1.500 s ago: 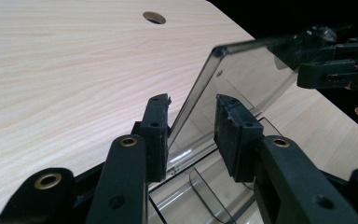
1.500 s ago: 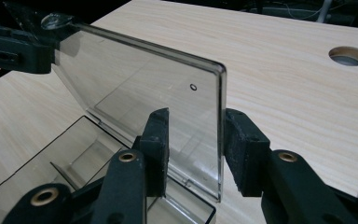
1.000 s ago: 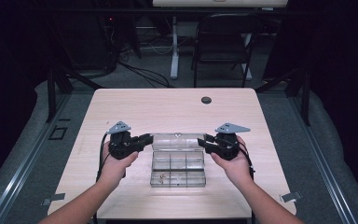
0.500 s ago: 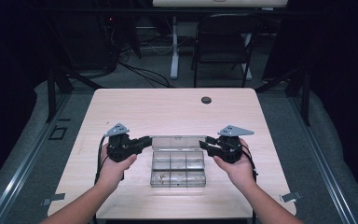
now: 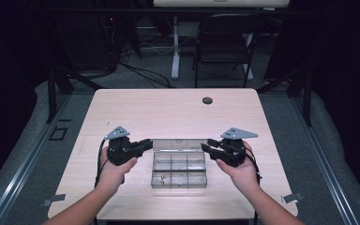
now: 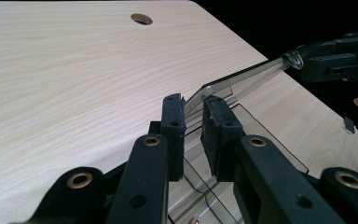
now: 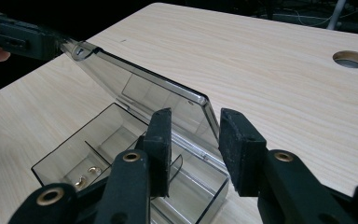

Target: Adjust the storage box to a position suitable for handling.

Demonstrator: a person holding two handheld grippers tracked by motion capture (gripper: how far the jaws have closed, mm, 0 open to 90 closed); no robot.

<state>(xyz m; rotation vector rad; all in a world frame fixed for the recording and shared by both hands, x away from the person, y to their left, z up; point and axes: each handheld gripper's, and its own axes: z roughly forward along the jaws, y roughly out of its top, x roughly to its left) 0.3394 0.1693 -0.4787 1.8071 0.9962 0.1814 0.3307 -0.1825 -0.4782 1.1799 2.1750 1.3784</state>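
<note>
Glossy clear plastic box [image 5: 178,168] on a smooth, pale wood-grain bench [image 5: 168,112]; matt black tool pads [image 7: 161,140].

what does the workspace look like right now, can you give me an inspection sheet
surface: light wood-grain table with a round cable hole near its far edge
job's things: clear plastic compartment box between the hands, its hinged clear lid raised; small brass-coloured parts in one compartment
clutter: nothing seen
grippers: left gripper shut on one corner of the lid; right gripper astride the opposite lid corner, whether its pads press on it cannot be told
cables: a black cable trails from the left gripper; more cables on the floor behind
surroundings: dark folding chair and a white desk leg beyond the table
</note>
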